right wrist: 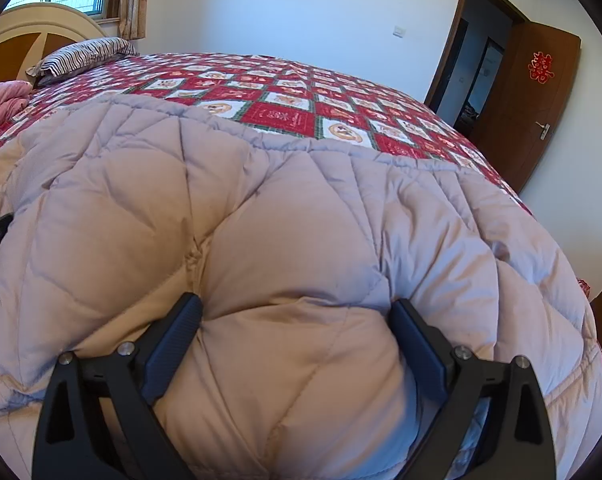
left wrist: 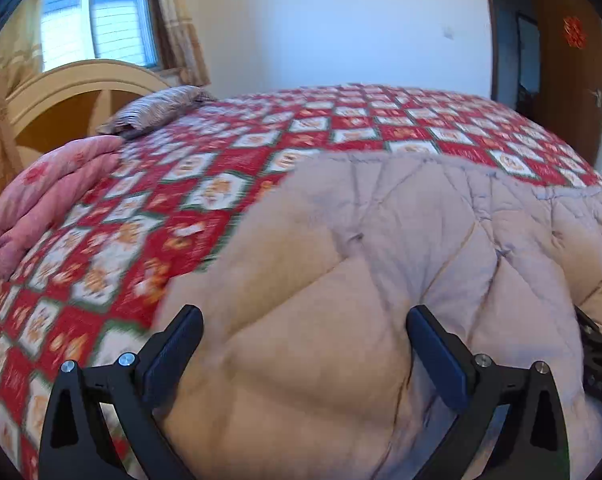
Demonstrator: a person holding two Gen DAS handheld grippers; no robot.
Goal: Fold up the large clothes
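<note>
**Both grippers spread over the near edge of the padded coat**

The beige padded coat (right wrist: 261, 208) lies flat on the bed with the red checked cover (right wrist: 285, 116), close to the near side of the mattress. Its long axis runs left to right, across the line both grippers point along; its far hem (right wrist: 269, 144) runs parallel to that axis, beyond the grippers.

Right gripper (right wrist: 297, 320): jaws spread wide, a bulge of quilting rising between them, pads beside the fabric without squeezing it. Left gripper (left wrist: 305, 320): likewise spread, above the coat's left end, where the bed cover starts just beside its left finger (left wrist: 173, 352). The left view is blurred.

Judgement: the right gripper sits nearer the coat's middle, the left nearer its end. Any fold away from the person must carry the near edge toward the far hem, so both need to close on that near edge first.

A striped pillow (right wrist: 85, 56) and pink bedding (left wrist: 49, 196) lie well apart, toward the headboard.
</note>
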